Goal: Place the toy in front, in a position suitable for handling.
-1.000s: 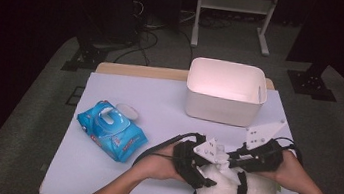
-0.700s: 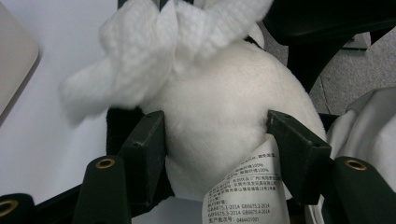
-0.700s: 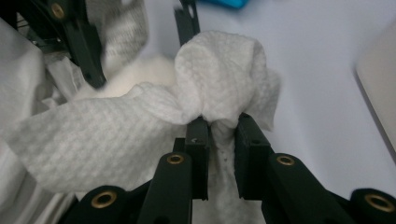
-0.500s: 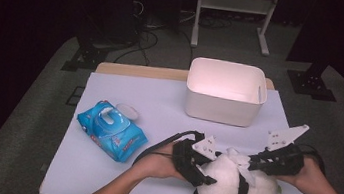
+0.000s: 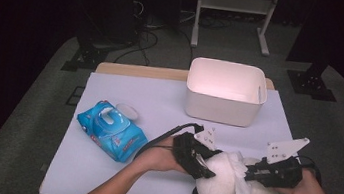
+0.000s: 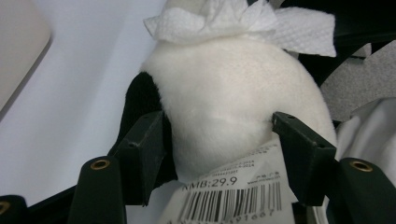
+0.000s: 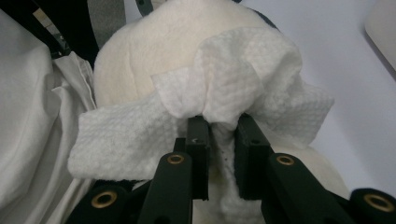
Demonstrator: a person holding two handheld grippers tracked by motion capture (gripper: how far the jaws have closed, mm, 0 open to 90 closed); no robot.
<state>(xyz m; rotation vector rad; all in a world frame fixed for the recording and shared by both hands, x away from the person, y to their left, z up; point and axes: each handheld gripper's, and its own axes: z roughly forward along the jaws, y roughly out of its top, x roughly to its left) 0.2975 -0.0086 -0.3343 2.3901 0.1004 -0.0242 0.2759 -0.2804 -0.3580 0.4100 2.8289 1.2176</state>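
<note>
In the high view the plush toy (image 5: 221, 184), white with black patches, lies at the lower right of the frame on the white counter (image 5: 159, 105), between the person's two hands. The left gripper (image 5: 203, 167) comes in from the left and clasps the toy's round white body. The left gripper view shows both black fingers (image 6: 142, 149) pressing into the fur on either side, with a barcode tag (image 6: 233, 196) hanging at the bottom of the frame; these fingers have just been easing apart a little, yet the toy sits between them and the pads touch it.

The right gripper (image 5: 250, 175) reaches in from the right. In the right gripper view its fingers (image 7: 198, 140) are clenched on a crumpled white tissue (image 7: 224, 107) that lies against the toy's white top, the paper bunched up between the pads. The same tissue shows at the top of the left gripper view (image 6: 243, 23).

A white bin (image 5: 225, 91) stands above the toy in the upper middle of the high view, well apart from it. A blue pack of wipes (image 5: 111, 130), its lid flipped open, lies at the left of the counter.
</note>
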